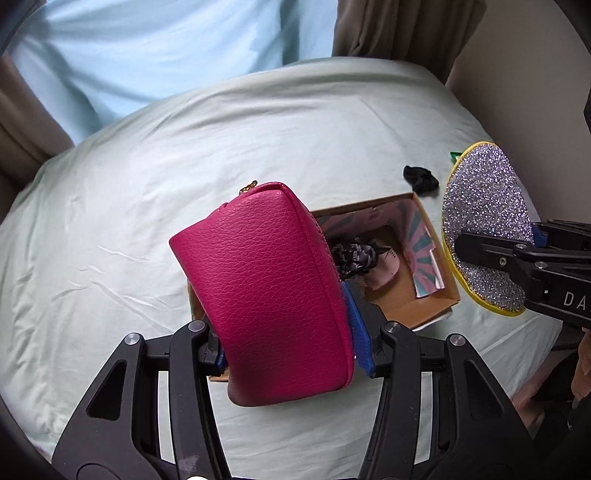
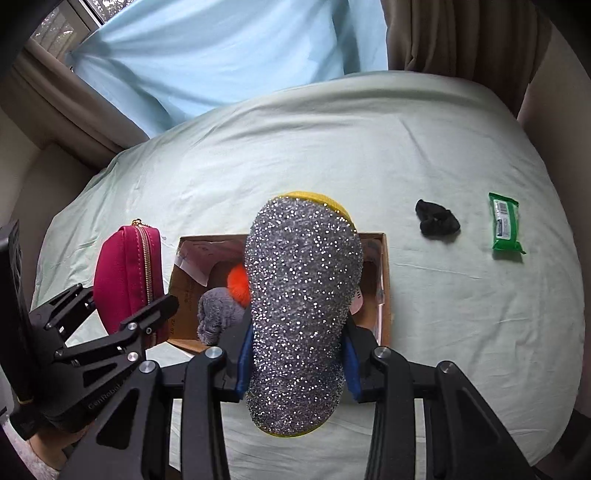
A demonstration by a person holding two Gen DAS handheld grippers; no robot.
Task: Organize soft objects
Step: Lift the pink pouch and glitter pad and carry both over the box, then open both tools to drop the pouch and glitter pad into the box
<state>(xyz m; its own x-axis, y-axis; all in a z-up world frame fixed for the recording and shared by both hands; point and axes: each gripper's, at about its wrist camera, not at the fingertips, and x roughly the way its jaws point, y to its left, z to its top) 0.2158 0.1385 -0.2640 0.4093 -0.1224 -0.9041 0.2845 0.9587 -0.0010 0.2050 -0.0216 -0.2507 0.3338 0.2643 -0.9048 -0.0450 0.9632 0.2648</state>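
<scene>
My left gripper (image 1: 291, 347) is shut on a magenta leather pouch (image 1: 269, 291) with a gold zipper, held above the left side of an open cardboard box (image 1: 417, 306); the pouch also shows in the right wrist view (image 2: 127, 280). My right gripper (image 2: 295, 354) is shut on a silver glitter sponge (image 2: 301, 306) with a yellow edge, held over the box (image 2: 386, 291); the sponge also shows in the left wrist view (image 1: 484, 221). Inside the box lie a grey plush item (image 2: 218, 310), an orange pom-pom (image 2: 238, 282) and a patterned scrunchie (image 1: 352, 258).
A pale green bed sheet (image 1: 147, 206) covers the bed. A black scrunchie (image 2: 437, 221) and a green wipes packet (image 2: 506, 225) lie on the sheet right of the box. Brown curtains (image 2: 454, 33) and a light blue curtain (image 2: 221, 48) hang behind the bed.
</scene>
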